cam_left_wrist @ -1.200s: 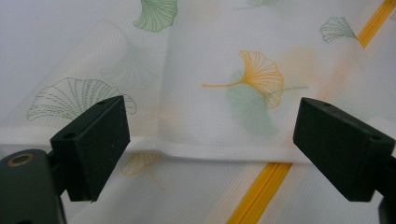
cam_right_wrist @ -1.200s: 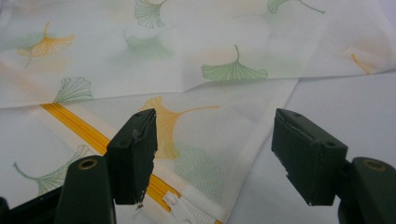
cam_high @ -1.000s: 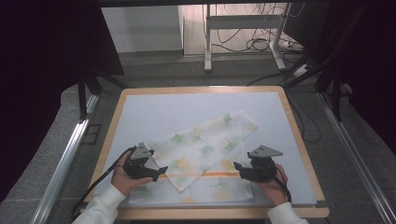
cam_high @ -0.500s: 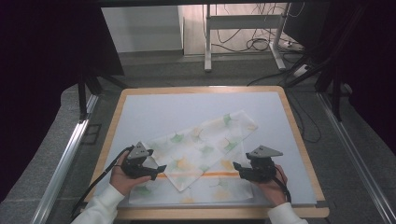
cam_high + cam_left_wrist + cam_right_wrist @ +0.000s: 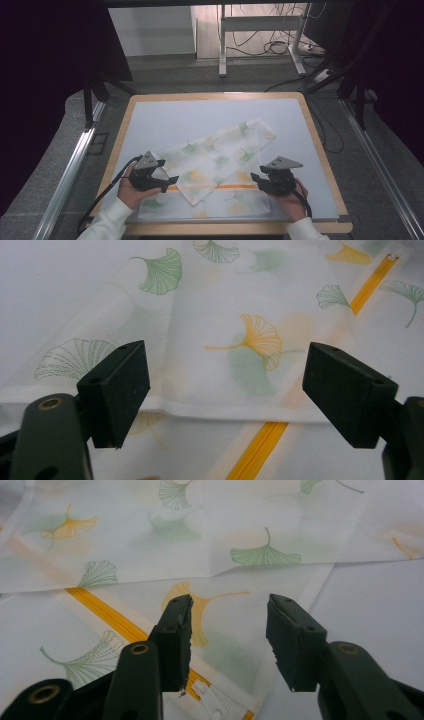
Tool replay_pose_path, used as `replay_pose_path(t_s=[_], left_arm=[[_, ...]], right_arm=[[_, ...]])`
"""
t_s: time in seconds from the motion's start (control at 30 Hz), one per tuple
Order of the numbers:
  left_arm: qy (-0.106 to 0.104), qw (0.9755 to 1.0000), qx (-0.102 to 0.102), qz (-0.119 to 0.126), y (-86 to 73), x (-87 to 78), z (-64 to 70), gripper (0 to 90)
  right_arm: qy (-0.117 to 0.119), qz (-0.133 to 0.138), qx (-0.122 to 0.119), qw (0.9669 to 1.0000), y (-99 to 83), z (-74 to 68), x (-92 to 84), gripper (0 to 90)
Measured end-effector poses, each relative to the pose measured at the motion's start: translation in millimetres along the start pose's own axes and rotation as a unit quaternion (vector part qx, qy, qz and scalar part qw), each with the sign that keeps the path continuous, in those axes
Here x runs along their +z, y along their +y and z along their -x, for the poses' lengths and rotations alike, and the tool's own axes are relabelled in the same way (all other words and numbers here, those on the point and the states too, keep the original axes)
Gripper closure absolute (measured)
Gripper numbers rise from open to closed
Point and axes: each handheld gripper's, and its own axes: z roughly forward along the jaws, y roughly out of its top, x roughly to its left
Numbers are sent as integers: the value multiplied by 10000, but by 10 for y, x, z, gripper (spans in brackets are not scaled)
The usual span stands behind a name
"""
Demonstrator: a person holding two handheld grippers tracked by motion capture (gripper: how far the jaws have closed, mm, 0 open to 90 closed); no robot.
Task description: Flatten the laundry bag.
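Both grippers over folded cloth (image 5: 210,165)

We see a wood-rimmed table with a pale grey top (image 5: 165,120) | on it lies a white, part-folded cloth printed with green and orange ginkgo leaves and an orange stripe (image 5: 215,155), flat near the front edge.

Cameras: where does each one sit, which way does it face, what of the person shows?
High view: above the near edge, facing forward and down on the table; both hands and forearms.
Left gripper view: on the left gripper, facing the cloth's folded edge; wide jaws.
Right gripper view: on the right gripper, whose jaws have just been closing, cloth beneath.
Shared: the orange stripe.
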Motion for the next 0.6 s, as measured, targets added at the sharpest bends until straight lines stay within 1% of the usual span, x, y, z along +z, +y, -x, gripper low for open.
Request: replay_pose_path(t_s=[0.2, 0.37, 0.47, 0.6], left_arm=[[-40, 10000, 57, -22, 13, 9, 30, 187], [-151, 9998, 90, -38, 26, 22, 81, 189], [-222, 9996, 155, -66, 37, 34, 115, 192], [-286, 9993, 221, -111, 46, 57, 165, 192]], right_arm=[[159, -40, -30, 9999, 7, -7, -8, 715], [306, -80, -70, 9995, 9, -23, -11, 833], [369, -100, -106, 9992, 13, -38, -11, 874], [427, -135, -133, 9989, 13, -48, -2, 890]])
